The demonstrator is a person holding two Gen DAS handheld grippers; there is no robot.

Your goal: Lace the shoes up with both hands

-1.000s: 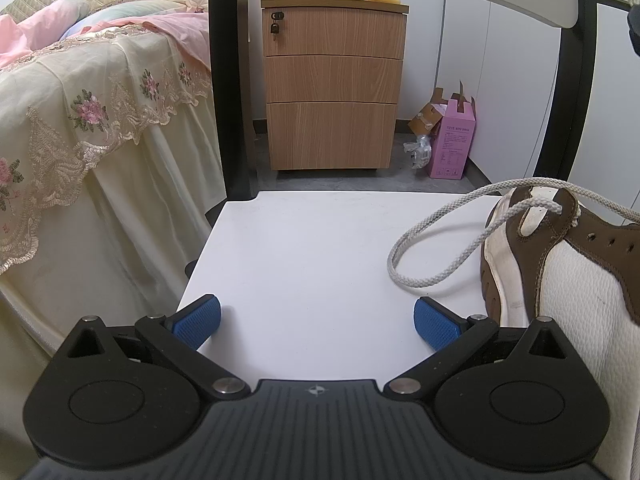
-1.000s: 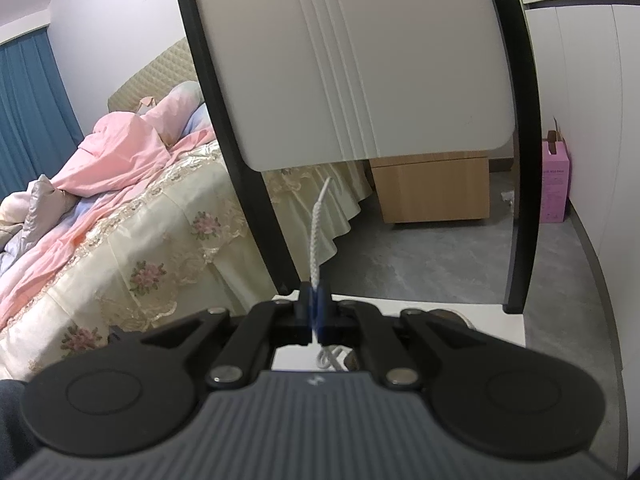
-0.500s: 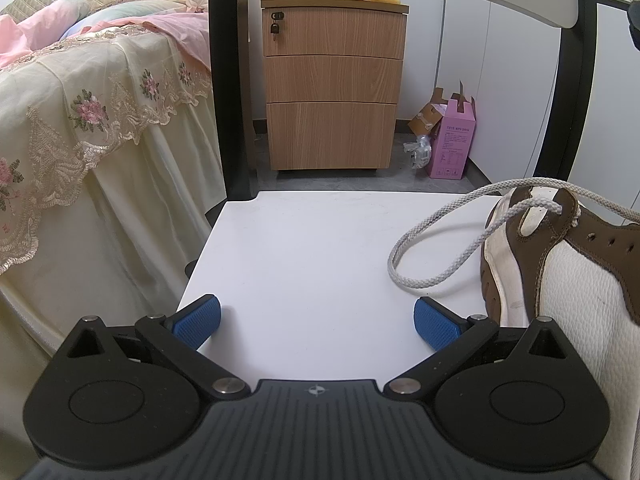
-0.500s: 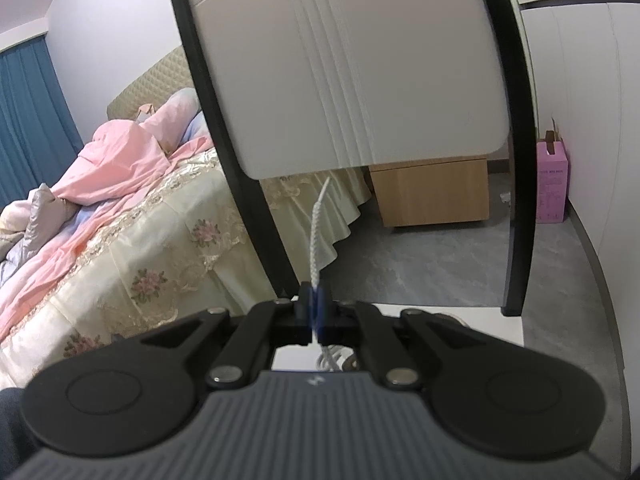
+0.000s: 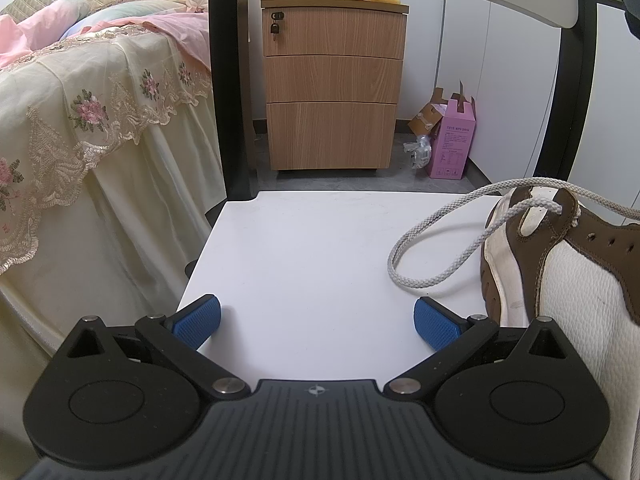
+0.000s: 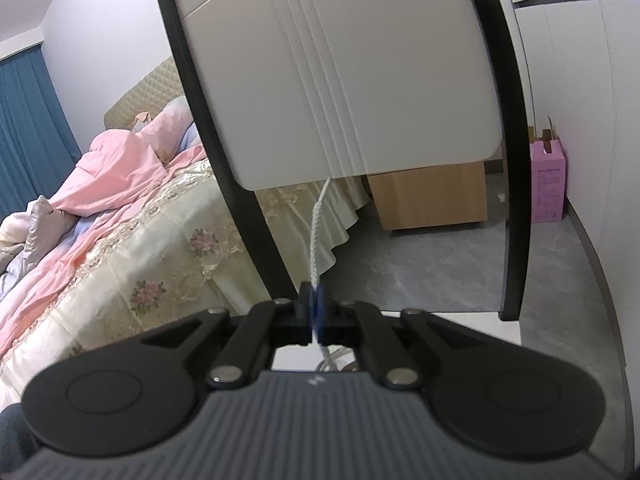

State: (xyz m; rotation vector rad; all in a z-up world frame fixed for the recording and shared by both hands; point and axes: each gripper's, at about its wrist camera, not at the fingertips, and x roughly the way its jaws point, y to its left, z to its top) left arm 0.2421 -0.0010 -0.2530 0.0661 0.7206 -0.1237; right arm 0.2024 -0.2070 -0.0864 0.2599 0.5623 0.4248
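Right, the right gripper pinches the limp braided shoelace near its stiff tip, the left gripper gapes empty beside the shoe on the white surface.

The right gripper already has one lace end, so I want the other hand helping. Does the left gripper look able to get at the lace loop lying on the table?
Probably yes: the left gripper is open, and only bare table lies between it and the lace loop beside the shoe.

The right gripper has its jaws clamped on the white shoelace.
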